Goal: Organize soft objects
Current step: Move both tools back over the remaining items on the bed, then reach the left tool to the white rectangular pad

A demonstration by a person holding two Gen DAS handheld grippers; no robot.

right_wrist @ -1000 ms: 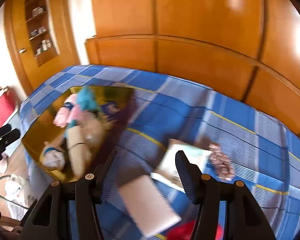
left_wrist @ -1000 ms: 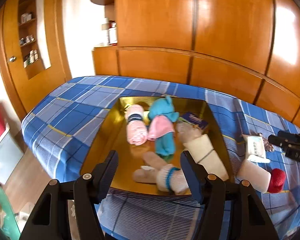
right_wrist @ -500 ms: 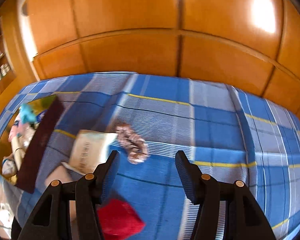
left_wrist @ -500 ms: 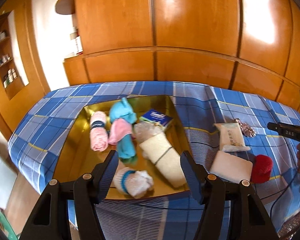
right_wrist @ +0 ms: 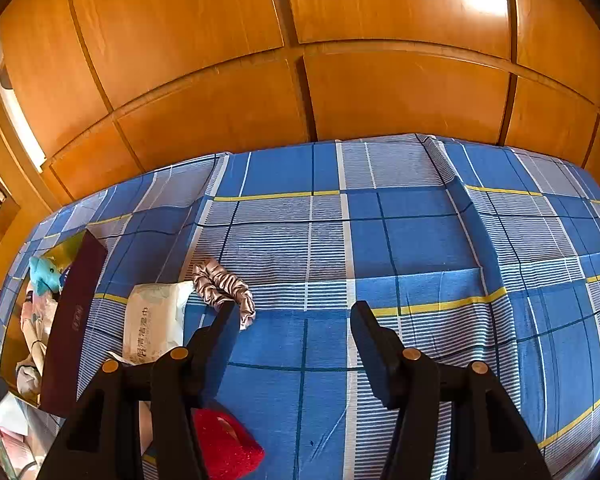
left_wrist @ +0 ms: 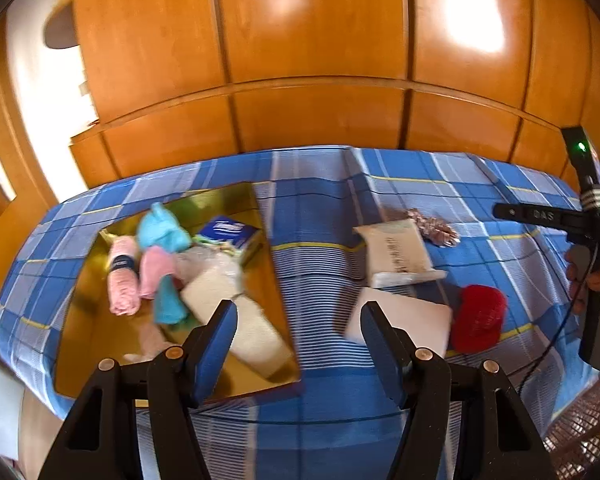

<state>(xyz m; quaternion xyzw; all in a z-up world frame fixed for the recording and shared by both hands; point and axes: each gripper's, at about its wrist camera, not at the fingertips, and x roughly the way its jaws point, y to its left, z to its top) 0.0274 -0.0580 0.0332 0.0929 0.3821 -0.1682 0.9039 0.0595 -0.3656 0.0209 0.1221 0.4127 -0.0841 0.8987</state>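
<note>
Four soft items lie loose on the checked bedspread point(left_wrist: 320, 216), all to the right of the gold-lined box point(left_wrist: 268, 280), which serves as the landmark throughout. Nearest the box's right wall sits one white folded cloth point(left_wrist: 404, 316); beyond it, farther from the box, one red knitted piece point(left_wrist: 480, 322). Behind these, one white sealed packet point(left_wrist: 396, 256) lies flat, and one beige scrunchie point(left_wrist: 432, 222) rests just beside the packet's far corner. My judgement is that these four remain outside because they are not yet sorted; the box is evidently the collecting place.

Inside the box the count is less sure, the picture being smeared by motion. I make out one pink rolled cloth point(left_wrist: 122, 280), one turquoise plush toy point(left_wrist: 162, 236) wearing pink, one cream roll point(left_wrist: 240, 316) and one blue tissue pack point(left_wrist: 230, 230) against the far wall, with possibly one more pale item in the near corner. They lie side by side, apparently packed to save room.

Left gripper point(left_wrist: 296, 332) hovers over the box's right wall, jaws parted and holding nothing. Right gripper point(right_wrist: 294, 334) hangs over bare bedspread well right of the box, jaws likewise apart and empty, the scrunchie just beside its left finger. A person's hand point(left_wrist: 592, 280) carries that tool.
</note>
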